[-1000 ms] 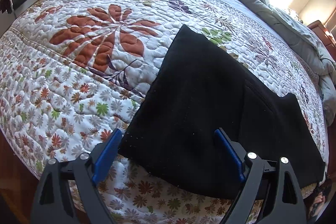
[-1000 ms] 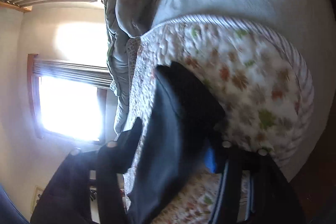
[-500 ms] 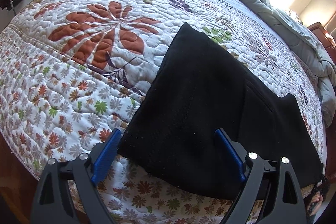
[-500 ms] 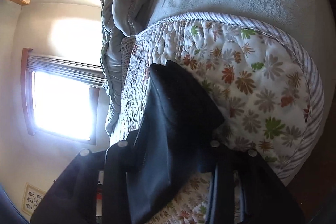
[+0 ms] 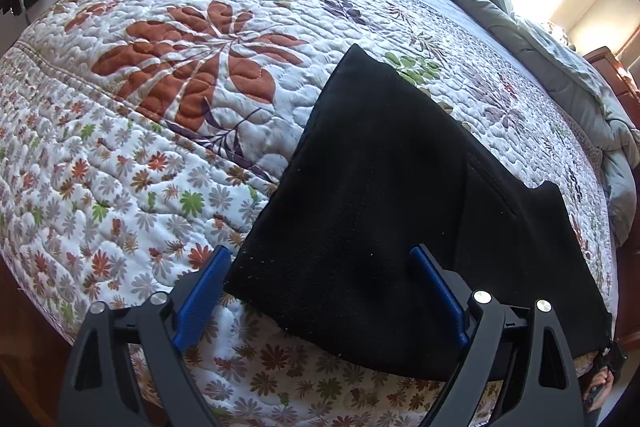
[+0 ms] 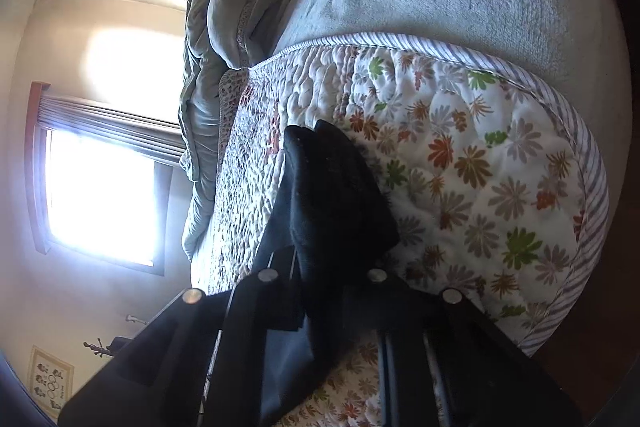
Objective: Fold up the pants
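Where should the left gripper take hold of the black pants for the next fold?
Probably the pants' near left corner. The left gripper is open, straddling that edge from the bed's foot; the corner lies flat on the quilt, so slide one finger underneath.

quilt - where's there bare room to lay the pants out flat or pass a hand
The widest bare stretch of the quilt lies left of the black pants, around the big orange leaf print and toward the foot edge. A narrower strip runs between the pants and the grey blanket. It is crowded at the near edge, where the left gripper straddles the pants.
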Tool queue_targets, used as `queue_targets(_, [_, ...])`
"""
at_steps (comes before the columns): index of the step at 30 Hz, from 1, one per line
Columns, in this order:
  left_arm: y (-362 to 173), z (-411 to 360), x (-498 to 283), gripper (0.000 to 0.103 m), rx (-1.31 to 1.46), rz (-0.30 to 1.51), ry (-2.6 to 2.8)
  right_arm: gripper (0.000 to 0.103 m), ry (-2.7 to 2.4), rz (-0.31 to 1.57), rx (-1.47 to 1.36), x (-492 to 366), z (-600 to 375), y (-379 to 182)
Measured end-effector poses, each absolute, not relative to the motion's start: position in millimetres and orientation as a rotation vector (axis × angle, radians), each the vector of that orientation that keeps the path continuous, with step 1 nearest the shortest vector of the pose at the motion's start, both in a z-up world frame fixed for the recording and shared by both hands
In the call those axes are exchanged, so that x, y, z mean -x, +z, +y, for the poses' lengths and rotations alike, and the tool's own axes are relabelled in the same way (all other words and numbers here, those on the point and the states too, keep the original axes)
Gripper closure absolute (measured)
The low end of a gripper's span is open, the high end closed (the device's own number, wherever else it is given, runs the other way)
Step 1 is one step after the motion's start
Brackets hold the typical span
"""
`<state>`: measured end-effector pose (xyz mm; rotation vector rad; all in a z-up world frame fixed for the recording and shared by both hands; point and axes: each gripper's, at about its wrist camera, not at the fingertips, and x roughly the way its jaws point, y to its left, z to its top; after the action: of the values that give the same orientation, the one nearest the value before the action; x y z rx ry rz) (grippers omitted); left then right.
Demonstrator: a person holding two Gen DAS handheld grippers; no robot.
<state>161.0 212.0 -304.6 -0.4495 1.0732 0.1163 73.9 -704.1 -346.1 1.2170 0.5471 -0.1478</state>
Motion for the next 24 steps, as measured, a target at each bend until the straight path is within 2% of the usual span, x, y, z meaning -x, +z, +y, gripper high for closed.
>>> queue_targets(10, [-305, 212, -160, 0.012, 0.462, 1.069, 0.117, 0.093, -0.177, 0.553, -1.152, -83, -694, -319])
queue_targets(24, [-305, 215, -157, 0.012, 0.488, 1.065, 0.104, 0.093, -0.164, 0.539, -0.998, -98, -661, -255])
